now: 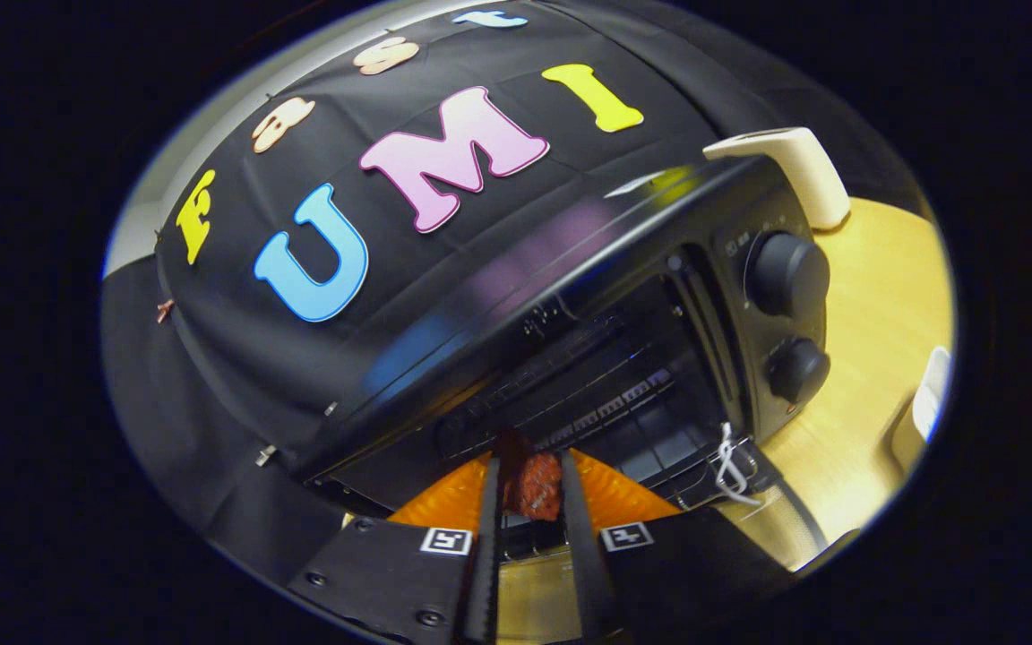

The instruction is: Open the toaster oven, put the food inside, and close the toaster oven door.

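Note:
A black toaster oven (570, 269) stands tilted across the view with its door down, so the dark chamber and wire rack (606, 394) show. Two round knobs (789, 273) sit on its right panel. My gripper (532, 484) is shut on a reddish-brown piece of food (536, 485), pinched between the two orange-backed fingers (489, 502). The food hangs just in front of the oven's opening, near the lower edge of the chamber.
The oven rests on a light wooden table (874, 358). A white plastic object (794, 166) sits behind the oven's right end, and another pale object (924, 408) lies at the table's right side. A white cord (729, 466) hangs at the door's hinge corner.

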Tool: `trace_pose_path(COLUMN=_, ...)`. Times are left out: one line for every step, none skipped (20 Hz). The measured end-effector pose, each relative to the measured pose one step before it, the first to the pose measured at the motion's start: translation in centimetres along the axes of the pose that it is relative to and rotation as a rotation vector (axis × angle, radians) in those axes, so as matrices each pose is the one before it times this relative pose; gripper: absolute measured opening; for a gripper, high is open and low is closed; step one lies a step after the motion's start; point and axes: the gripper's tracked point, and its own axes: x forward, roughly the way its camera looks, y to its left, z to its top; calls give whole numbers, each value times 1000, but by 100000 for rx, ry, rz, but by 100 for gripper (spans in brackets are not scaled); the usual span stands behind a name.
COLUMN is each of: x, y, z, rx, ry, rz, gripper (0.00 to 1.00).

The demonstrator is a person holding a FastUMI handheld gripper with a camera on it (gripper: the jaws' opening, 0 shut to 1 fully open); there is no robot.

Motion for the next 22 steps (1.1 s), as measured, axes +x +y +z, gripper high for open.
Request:
trace_pose_path(x=-214, y=-119, z=77, rx=-1363, ry=830, rz=324, gripper=46)
trace_pose_path(x=-484, y=168, z=-117, rx=-624, ry=1021, rz=1394, gripper=64)
trace_pose_path(x=-211, y=-103, z=-175, rx=-1153, ry=1483, rz=54, gripper=76)
trace_pose_path(x=-319, y=-217, z=-496, rx=-1786, ry=1575, rz=21, gripper=88)
trace_pose_path(x=-440, y=-596, z=-296, rx=-2597, ry=1209, rz=-1709, gripper=99)
trace_pose_path(x=-459, y=-208, z=-176, rx=-2132, ry=789, rz=-727, gripper=98)
trace_pose_path(x=-523, y=-175, z=-133, rx=-1658, ry=1300, rz=-726, gripper=98)
trace_pose_path(x=-488, y=-67, z=-144, rx=-1523, ry=1175, rz=-462, gripper=98)
trace_pose_path(x=-642, y=-12, z=-25, rx=-1742, ry=1038, rz=-16, gripper=98)
trace_pose_path(x=-830, y=143, z=-89, rx=-2414, ry=1375, rz=-2, gripper=98)
trace_pose_path(x=-724, y=23, z=-238, rx=-3031, ry=1809, rz=293, gripper=98)
trace_pose_path(x=-804, y=51, z=-383, rx=-3213, ry=2120, rz=53, gripper=98)
trace_pose_path(x=-819, y=88, z=-196, rx=-2695, ry=2153, rz=-27, gripper=98)
trace_pose_path(x=-798, y=331, z=148, rx=-1653, ry=892, rz=363, gripper=98)
trace_pose_path(x=-741, y=206, z=150, rx=-2517, ry=653, rz=-285, gripper=98)
trace_pose_path(x=-830, y=-272, z=-48, rx=-3672, ry=1052, rz=-1803, gripper=98)
trace_pose_path(x=-777, y=-315, z=-219, rx=-4197, ry=1556, rz=-2097, gripper=98)
trace_pose_path(x=-698, y=-112, z=-281, rx=-4126, ry=1740, rz=-1717, gripper=98)
trace_pose_path(x=-581, y=63, z=-362, rx=-3153, ry=1696, rz=-733, gripper=98)
trace_pose_path(x=-508, y=357, z=-413, rx=-2746, ry=1656, rz=50, gripper=98)
trace_pose_path(x=-368, y=212, z=-549, rx=-2346, ry=2179, rz=-280, gripper=98)
trace_pose_path(x=-438, y=311, z=-854, rx=-2142, ry=2390, rz=-100, gripper=98)
